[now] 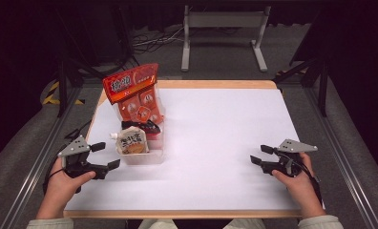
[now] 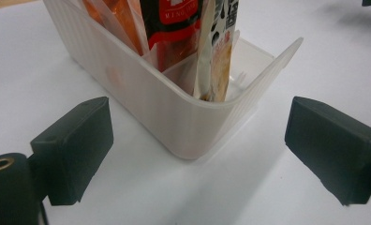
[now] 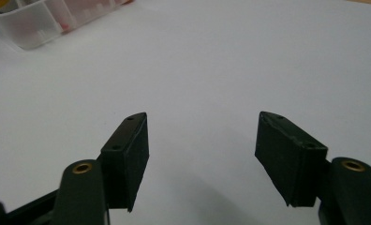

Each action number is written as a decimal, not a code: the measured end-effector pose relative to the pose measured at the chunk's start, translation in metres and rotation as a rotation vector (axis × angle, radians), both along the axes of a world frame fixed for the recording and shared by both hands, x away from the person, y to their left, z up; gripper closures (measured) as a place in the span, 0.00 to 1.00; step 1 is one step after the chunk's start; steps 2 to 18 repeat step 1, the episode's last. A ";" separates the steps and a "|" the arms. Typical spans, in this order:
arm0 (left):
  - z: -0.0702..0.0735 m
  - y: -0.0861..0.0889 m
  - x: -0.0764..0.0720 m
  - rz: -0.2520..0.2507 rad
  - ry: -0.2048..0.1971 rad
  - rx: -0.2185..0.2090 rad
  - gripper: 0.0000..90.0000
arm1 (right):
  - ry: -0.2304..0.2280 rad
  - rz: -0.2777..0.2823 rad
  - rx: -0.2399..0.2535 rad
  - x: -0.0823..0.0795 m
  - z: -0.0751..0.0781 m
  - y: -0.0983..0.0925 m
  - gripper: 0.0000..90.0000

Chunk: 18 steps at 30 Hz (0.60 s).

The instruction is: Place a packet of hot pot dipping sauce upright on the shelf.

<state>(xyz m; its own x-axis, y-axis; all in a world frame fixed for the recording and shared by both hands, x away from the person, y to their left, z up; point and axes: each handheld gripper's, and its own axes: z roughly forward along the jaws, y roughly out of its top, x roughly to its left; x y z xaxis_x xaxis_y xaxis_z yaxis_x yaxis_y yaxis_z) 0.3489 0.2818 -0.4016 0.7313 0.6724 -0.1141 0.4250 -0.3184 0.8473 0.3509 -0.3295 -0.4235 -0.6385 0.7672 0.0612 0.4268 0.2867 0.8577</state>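
The left tool (image 1: 104, 156) is wide open and holds nothing; its jaws stand just short of the near corner of the clear plastic bin (image 1: 144, 159), one to each side of that corner, without touching it. In the left gripper view the same corner of the bin (image 2: 193, 126) sits between the two spread jaws, with bare tabletop under them. The right tool (image 1: 262, 155) is also wide open and empty; its jaws point across the white tabletop (image 1: 215, 143) toward the bin, well apart from it.

Each tool is gripped by one hand. The left hand (image 1: 65, 183) lies at the near left corner of the tabletop, the right hand (image 1: 297, 183) at the near right. Both forearms enter from the near edge.

The bin stands on the left part of the tabletop. Count: one bin, three packets upright in it. These are one large orange bag (image 1: 132, 93) at the far end, one dark red-and-black packet (image 1: 141, 127) in the middle, and one pale spouted pouch (image 1: 131, 141) at the near end. Tools: two.
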 end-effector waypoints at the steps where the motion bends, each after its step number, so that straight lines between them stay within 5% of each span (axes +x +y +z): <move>1: 0.000 0.000 0.000 -0.001 -0.001 0.004 0.10 | 0.000 0.000 0.000 0.000 0.000 0.000 0.39; 18: 0.000 0.000 0.000 -0.001 -0.001 0.004 0.10 | 0.000 0.000 0.000 0.000 0.000 0.000 0.39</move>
